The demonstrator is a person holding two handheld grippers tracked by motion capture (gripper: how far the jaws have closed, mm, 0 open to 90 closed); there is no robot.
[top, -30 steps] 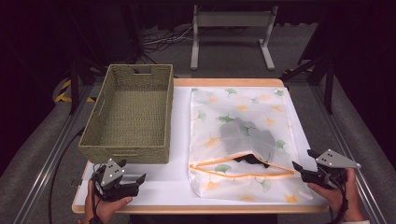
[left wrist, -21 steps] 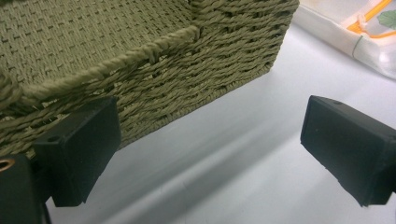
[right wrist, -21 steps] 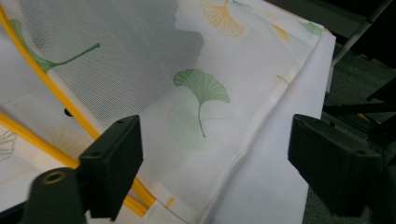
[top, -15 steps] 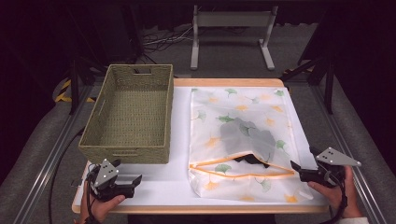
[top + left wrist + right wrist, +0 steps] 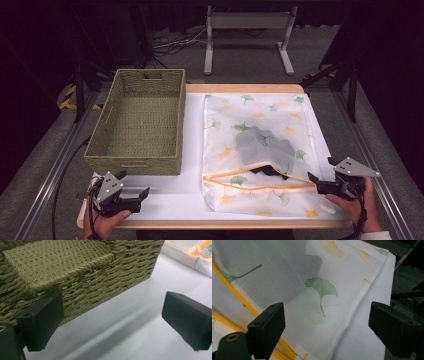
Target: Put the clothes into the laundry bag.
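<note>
Room: dark all around, with a metal stand on the floor behind the table (image 5: 195, 165), which has a white top.
Basket: a woven basket (image 5: 137, 125) stands on the left half, empty inside.
Bag: a mesh bag (image 5: 260, 150) with a leaf print lies flat to the right of the basket, apart from it. Its orange zipper (image 5: 260, 182) is partly open, and a dark cloth (image 5: 265, 147) shows through the mesh.
Left gripper: the left gripper (image 5: 142, 192) rests near the front edge, just in front of the basket. Its jaws have just been opening and now stand spread, with nothing between them.
Right gripper: the right gripper (image 5: 311, 180) sits at the right edge of the bag, by the end of the zipper. Its jaws have also just been opening, and the pads do not press on the mesh.
Step, as I judge: take the cloth out and put it in the basket.
How to do it well: one gripper should pinch the bag's edge near the zipper and keep it flat; the other should go in through the gap, low and slowly, so that it takes the cloth and not the mesh.
</note>
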